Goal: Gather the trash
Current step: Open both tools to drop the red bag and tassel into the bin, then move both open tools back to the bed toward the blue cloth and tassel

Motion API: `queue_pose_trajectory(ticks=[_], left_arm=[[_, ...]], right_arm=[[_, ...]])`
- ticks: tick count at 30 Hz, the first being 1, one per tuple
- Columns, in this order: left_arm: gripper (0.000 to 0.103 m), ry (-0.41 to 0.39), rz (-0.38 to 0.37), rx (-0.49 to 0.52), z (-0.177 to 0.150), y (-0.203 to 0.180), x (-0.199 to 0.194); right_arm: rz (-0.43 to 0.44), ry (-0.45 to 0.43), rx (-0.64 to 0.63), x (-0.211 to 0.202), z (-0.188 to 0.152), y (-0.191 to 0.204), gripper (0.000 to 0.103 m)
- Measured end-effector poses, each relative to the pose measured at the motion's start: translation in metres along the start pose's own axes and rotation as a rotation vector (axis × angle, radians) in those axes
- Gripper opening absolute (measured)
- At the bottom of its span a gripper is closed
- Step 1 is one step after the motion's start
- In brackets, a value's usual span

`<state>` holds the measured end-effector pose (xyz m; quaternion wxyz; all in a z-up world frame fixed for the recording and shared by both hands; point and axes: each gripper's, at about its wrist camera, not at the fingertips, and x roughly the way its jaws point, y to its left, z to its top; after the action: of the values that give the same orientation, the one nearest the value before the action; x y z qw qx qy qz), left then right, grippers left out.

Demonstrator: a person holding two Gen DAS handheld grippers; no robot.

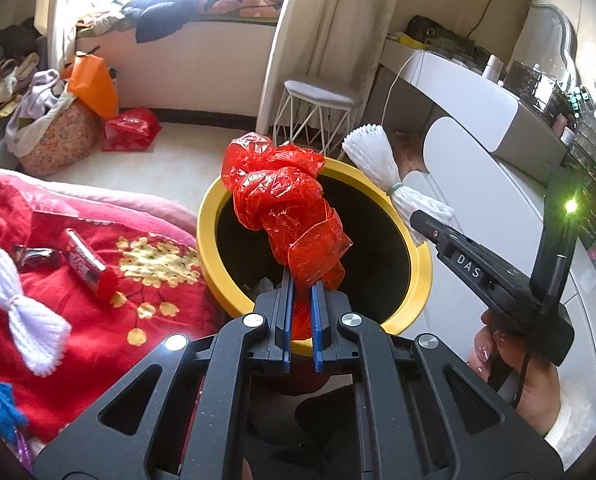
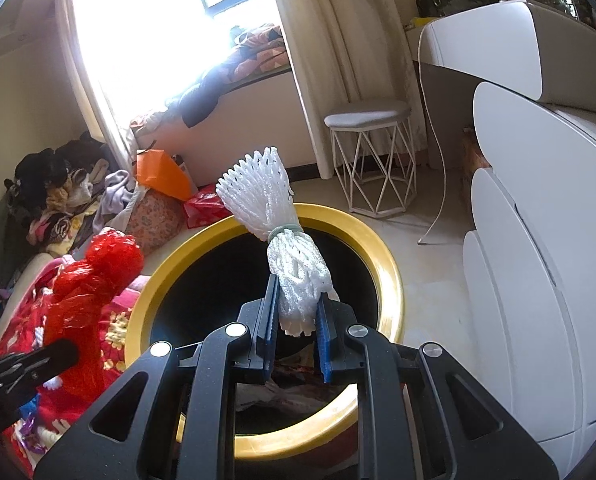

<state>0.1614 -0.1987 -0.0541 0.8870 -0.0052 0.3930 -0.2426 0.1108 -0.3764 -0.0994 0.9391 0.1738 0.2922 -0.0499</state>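
Both pieces of trash are over the bin, so the step in hand looks like the drop. The left tongs (image 1: pixel 301 292) are clamped narrow on a crumpled red plastic bag (image 1: pixel 288 204), which stands up from the blue pads above the dark mouth of the yellow-rimmed bin (image 1: pixel 208 216). The right tongs (image 2: pixel 296 316) are pinched on the lower end of a white foam fruit net (image 2: pixel 276 216), tied at its waist with a pale green band; it too hangs over the bin's opening, toward the far right rim as the left view shows it.

The next move calls for both tongs to spread so each piece falls inside. The bag is light and springy and may cling to a pad, so a small shake or a lower release would be prudent.

Counted: one bin, with some litter already at its bottom, though the inside is too dark to say what. One red bag held, and a second red bag (image 1: pixel 130 128) on the far floor. One foam net held, and another white foam net (image 1: pixel 22 312) on the red bedspread (image 1: pixel 98 300) at the near left. Beside that lies one wrapped snack bar (image 1: pixel 84 260), and a blue scrap (image 1: pixel 0 404) nearer still.
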Motion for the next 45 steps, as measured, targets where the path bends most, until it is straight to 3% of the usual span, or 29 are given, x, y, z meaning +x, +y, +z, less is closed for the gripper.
queue_pose_trajectory(ticks=[11, 13, 14, 16, 18, 22, 25, 29, 35, 45], left_arm=[[0.005, 0.047, 0.004, -0.025, 0.003, 0.004, 0.028], [0.008, 0.043, 0.016, -0.025, 0.006, 0.003, 0.030], [0.014, 0.035, 0.023, -0.028, 0.008, 0.003, 0.029], [0.041, 0.009, 0.030, -0.043, 0.010, 0.005, 0.024], [0.049, -0.009, 0.039, -0.054, 0.010, 0.007, 0.019], [0.082, -0.055, 0.071, -0.095, 0.007, 0.016, 0.003], [0.092, -0.092, 0.094, -0.122, 0.005, 0.021, -0.011], [0.092, -0.123, 0.116, -0.144, 0.004, 0.026, -0.028], [0.092, -0.172, 0.156, -0.138, 0.003, 0.029, -0.050], [0.092, -0.211, 0.186, -0.171, -0.003, 0.045, -0.077]], right_arm=[[0.034, 0.032, -0.004, 0.011, 0.002, 0.003, 0.019], [0.034, 0.030, -0.001, 0.011, 0.001, 0.003, 0.027], [0.036, 0.028, 0.004, 0.011, 0.001, 0.002, 0.034], [0.036, 0.018, 0.017, 0.008, 0.002, 0.000, 0.038], [0.029, 0.006, 0.026, 0.007, 0.002, -0.003, 0.042], [0.020, -0.013, 0.032, 0.004, 0.002, -0.004, 0.050], [0.016, -0.028, 0.019, 0.001, 0.002, 0.000, 0.054], [0.023, -0.049, 0.001, -0.004, 0.001, 0.006, 0.064], [0.040, -0.083, -0.029, -0.015, 0.001, 0.018, 0.071], [0.070, -0.097, -0.080, -0.026, 0.002, 0.042, 0.076]])
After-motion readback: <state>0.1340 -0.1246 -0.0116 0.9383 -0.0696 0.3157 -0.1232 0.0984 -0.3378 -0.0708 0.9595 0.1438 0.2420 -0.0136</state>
